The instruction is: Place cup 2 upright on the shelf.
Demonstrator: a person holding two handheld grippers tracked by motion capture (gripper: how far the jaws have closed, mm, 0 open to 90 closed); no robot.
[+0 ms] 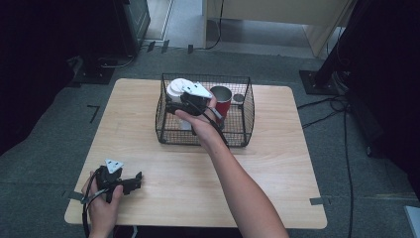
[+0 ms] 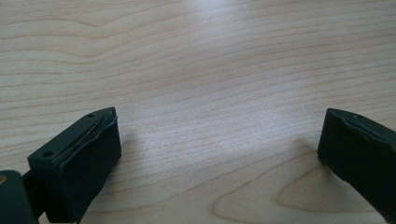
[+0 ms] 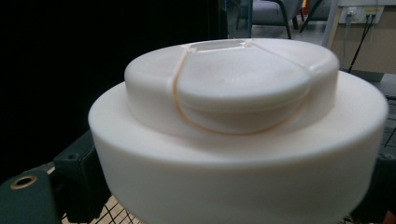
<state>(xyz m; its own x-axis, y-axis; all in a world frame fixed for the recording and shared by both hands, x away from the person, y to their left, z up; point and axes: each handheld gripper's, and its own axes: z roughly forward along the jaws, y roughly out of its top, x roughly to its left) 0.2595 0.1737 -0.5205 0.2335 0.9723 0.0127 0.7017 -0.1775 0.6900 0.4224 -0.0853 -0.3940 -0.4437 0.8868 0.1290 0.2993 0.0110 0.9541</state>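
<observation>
White lidded cup (image 1: pixel 177 90) stands at the left end of a black wire basket (image 1: pixel 245 130), which sits toward the far middle of the pale wooden surface (image 1: pixel 277 168). The right hand-held gripper (image 1: pixel 174 105) reaches over the near wall of the basket; its jaws are clamped on the cup just below the lid, one on each side. In the right gripper view the lid (image 3: pixel 233 84) is seen close up, with a raised dome, a thin seam curving across it and a small rectangular tab at its far edge; the black jaw pads (image 3: pixel 77 179) press against the cup's flanks, and basket mesh shows beneath. A red cup (image 1: pixel 221 102) with a grey interior stands upright in the basket just right of the white one, behind the person's right hand (image 1: pixel 200 124). A small grey round object (image 1: pixel 238 98) lies near the basket's far right corner; what it is cannot be told.

The left hand-held gripper (image 1: pixel 134 181) rests low at the near left corner of the surface, well apart from the basket, held in the left hand (image 1: pixel 101 201). Its jaws are spread wide, with bare wood grain between the pads (image 2: pixel 86 161) in the left gripper view.
</observation>
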